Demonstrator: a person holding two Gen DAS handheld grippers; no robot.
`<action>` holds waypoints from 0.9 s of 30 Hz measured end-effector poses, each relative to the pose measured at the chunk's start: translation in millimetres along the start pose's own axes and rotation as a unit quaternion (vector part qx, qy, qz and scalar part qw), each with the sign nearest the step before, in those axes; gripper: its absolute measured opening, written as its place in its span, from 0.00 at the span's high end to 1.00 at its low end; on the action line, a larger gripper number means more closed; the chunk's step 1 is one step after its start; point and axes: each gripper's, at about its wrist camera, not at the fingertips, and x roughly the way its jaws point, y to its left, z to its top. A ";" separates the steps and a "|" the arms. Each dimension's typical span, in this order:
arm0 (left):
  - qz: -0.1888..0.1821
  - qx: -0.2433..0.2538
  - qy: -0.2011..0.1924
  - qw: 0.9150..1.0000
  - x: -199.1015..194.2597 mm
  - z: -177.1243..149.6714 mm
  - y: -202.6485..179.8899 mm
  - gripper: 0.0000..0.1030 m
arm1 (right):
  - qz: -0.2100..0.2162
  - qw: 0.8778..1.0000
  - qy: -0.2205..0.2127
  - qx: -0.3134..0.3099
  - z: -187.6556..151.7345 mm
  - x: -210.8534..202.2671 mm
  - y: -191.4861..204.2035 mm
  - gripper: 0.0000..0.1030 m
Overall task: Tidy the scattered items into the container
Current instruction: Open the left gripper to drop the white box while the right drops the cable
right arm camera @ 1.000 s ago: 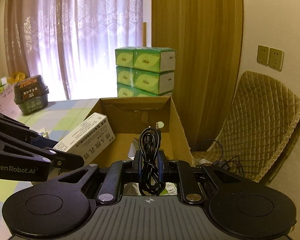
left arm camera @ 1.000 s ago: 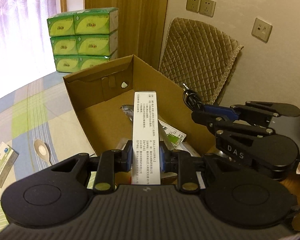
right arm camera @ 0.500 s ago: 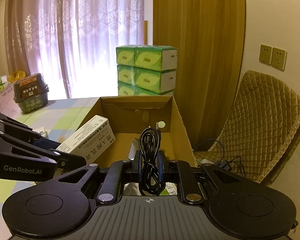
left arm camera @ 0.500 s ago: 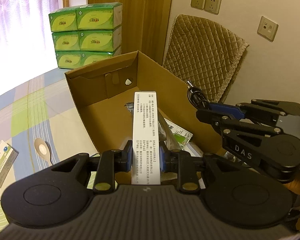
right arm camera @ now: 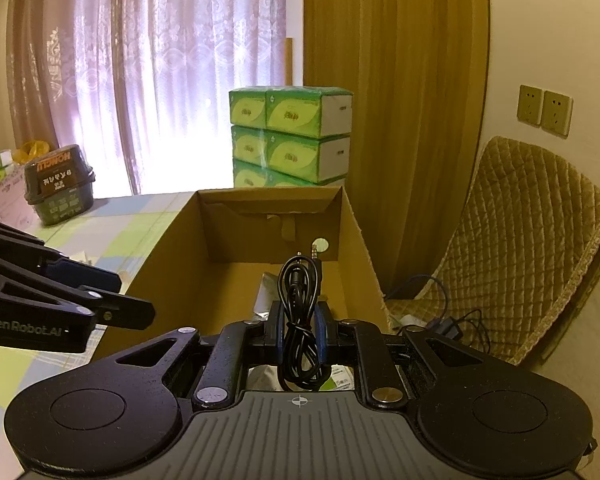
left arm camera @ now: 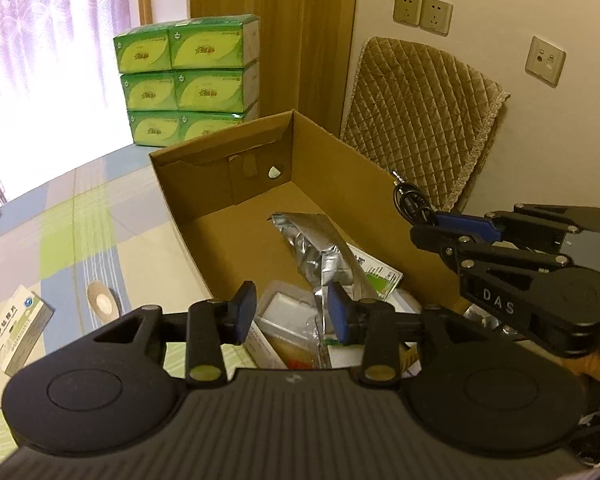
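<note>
The left tongs (left arm camera: 291, 312) hang over the near end of the open brown cardboard box (left arm camera: 340, 184), blue pads spread apart with nothing between them. The right tongs (right arm camera: 299, 330) are level above the box's near right edge, clamped on a coiled black audio cable (right arm camera: 300, 320). Inside the box lie a crumpled silver foil pouch (left arm camera: 320, 244), a green-and-white packet (left arm camera: 376, 276) and white cartons (left arm camera: 288, 316). On the checked counter (left arm camera: 60, 232) left of the box rest a small white medicine carton (left arm camera: 18, 328) and a spoon (left arm camera: 100, 300).

A lived-in home room: sheer patterned lilac curtains (right arm camera: 140, 80) cover a bright window, green tissue-box packs (right arm camera: 290, 136) stack at the checked tablecloth's (left arm camera: 60, 232) far edge, beside a quilted tan chair (right arm camera: 532, 240).
</note>
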 end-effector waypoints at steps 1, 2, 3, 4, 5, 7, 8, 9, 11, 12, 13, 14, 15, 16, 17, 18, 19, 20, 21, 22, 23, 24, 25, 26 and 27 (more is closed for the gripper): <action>0.000 0.000 0.000 1.000 -1.0 -1.2 0.7 0.68 | 0.001 1.000 0.000 0.000 -0.8 -0.1 0.8 0.83; 0.001 -0.001 0.001 1.000 -2.1 -2.7 1.4 0.68 | 0.003 1.000 0.001 0.000 -1.2 -0.2 1.9 0.83; 0.001 -0.002 0.002 1.000 -2.9 -4.1 2.2 0.68 | 0.004 1.000 0.001 -0.001 -1.5 -0.2 3.2 0.83; 0.001 -0.003 0.002 1.000 -3.5 -5.5 2.9 0.68 | 0.005 1.000 0.002 -0.002 -1.7 -0.2 4.7 0.83; 0.001 -0.004 0.003 1.000 -4.2 -6.7 3.5 0.68 | 0.007 1.000 0.002 -0.003 -1.6 -0.3 6.1 0.83; 0.002 -0.006 0.004 1.000 -5.2 -8.6 5.0 0.68 | 0.010 1.000 0.001 -0.004 -1.1 -0.5 8.3 0.83; 0.002 -0.007 0.005 1.000 -5.5 -9.3 5.8 0.68 | 0.011 1.000 0.001 -0.005 -0.7 -0.2 9.3 0.83; 0.002 -0.008 0.006 1.000 -6.1 -10.2 6.5 0.67 | 0.013 1.000 0.001 -0.005 -0.4 0.0 10.3 0.83; 0.003 -0.009 0.006 1.000 -7.4 -12.0 7.9 0.67 | 0.017 1.000 0.001 -0.004 1.0 0.5 11.9 0.83; 0.003 -0.010 0.006 1.000 -8.1 -12.9 8.7 0.67 | 0.018 1.000 0.000 -0.004 2.0 0.6 12.7 0.83; 0.003 -0.012 0.005 1.000 -8.8 -13.6 9.7 0.67 | 0.021 1.000 -0.001 -0.004 3.2 0.8 13.7 0.83; 0.003 -0.013 0.005 1.000 -9.5 -14.1 10.8 0.67 | 0.024 1.000 -0.002 -0.004 4.5 1.3 14.6 0.83; 0.003 -0.015 0.004 1.000 -10.2 -14.5 11.8 0.67 | 0.027 1.000 -0.002 -0.005 5.9 1.9 15.5 0.83; 0.003 -0.016 0.003 1.000 -11.1 -14.9 12.7 0.66 | 0.030 1.000 -0.003 -0.006 7.4 2.3 16.6 0.83; 0.003 -0.018 0.002 1.000 -12.1 -15.4 13.5 0.66 | 0.032 0.999 -0.005 -0.007 8.8 2.4 17.9 0.83; 0.003 -0.020 0.001 1.000 -13.1 -15.6 14.3 0.66 | 0.032 0.999 -0.008 -0.008 9.8 2.3 19.0 0.83; 0.004 -0.021 0.000 1.000 -14.0 -15.4 15.0 0.66 | 0.032 0.999 -0.011 -0.008 10.8 2.4 19.8 0.83; 0.005 -0.022 0.000 1.000 -14.8 -15.2 15.7 0.66 | 0.033 0.999 -0.013 -0.007 11.7 2.6 20.3 0.83; 0.005 -0.022 -0.001 1.000 -15.6 -15.2 16.4 0.66 | 0.034 0.999 -0.014 -0.006 12.4 3.0 20.7 0.83; 0.005 -0.023 -0.002 1.000 -16.5 -15.2 17.3 0.66 | 0.036 0.999 -0.012 -0.006 12.9 3.8 21.3 0.83; 0.006 -0.024 -0.002 1.000 -17.5 -15.4 17.9 0.65 | 0.038 0.999 -0.011 -0.008 12.9 4.6 22.0 0.82; 0.006 -0.025 -0.003 1.000 -18.2 -15.5 18.3 0.65 | 0.038 0.999 -0.012 -0.011 12.5 4.4 23.1 0.82; 0.006 -0.026 -0.003 1.000 -18.8 -15.7 18.8 0.65 | 0.037 0.999 -0.013 -0.014 11.9 3.9 24.1 0.82; 0.006 -0.027 -0.003 1.000 -19.2 -16.2 19.5 0.65 | 0.036 0.999 -0.013 -0.016 11.2 3.8 24.7 0.82; 0.006 -0.028 -0.003 1.000 -19.5 -16.7 20.0 0.65 | 0.036 0.999 -0.012 -0.017 10.4 3.9 25.0 0.82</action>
